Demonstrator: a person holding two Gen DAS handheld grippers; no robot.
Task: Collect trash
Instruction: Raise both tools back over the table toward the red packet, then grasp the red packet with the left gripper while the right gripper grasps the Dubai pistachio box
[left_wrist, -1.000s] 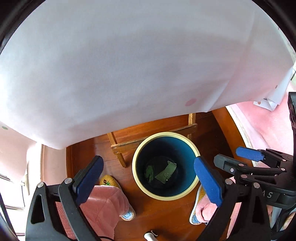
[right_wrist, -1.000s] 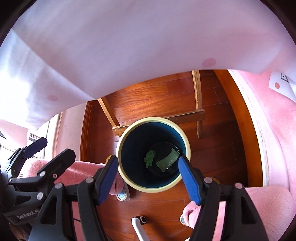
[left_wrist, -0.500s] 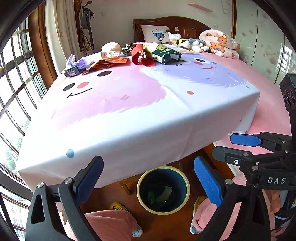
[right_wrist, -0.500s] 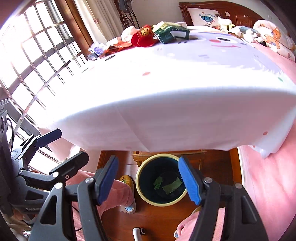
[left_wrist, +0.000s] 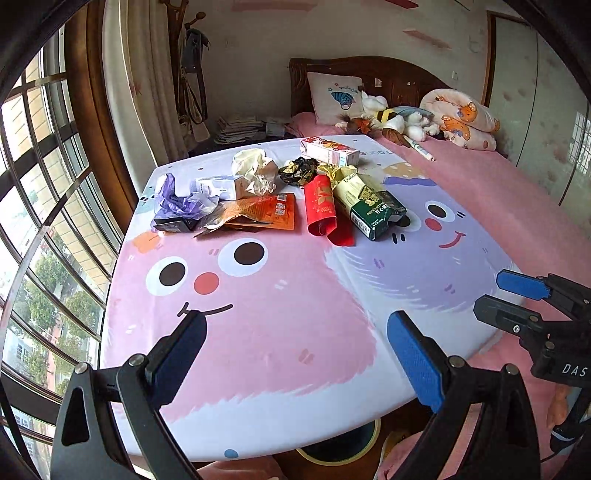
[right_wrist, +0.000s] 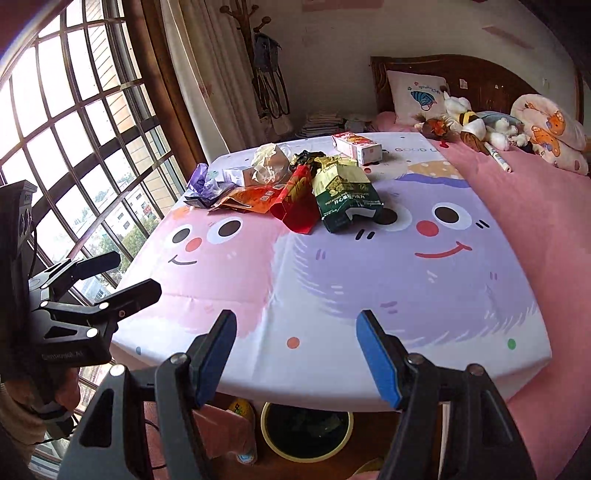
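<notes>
Both grippers up over the near edge of the table (left_wrist: 258, 369), pointing down across the cartoon-face cloth. Left gripper (left_wrist: 295, 354): blue pads spread wide, nothing between them, touching nothing. Right gripper (right_wrist: 295, 354): likewise parted, empty, clear of the cloth. Trash heaped at the far end of the table, well away from both: green snack bag (right_wrist: 343, 199) leaning on a red packet (right_wrist: 295, 203), orange wrapper (right_wrist: 255, 195) flat to its left, purple plastic bag (left_wrist: 177, 199) over a small dark box, crumpled paper (left_wrist: 255, 173), white carton (left_wrist: 328, 149) farthest back. Down below the near table edge, bin (right_wrist: 306, 432) on the wooden floor, yellow rim, dark inside, contents too dim to make out.
</notes>
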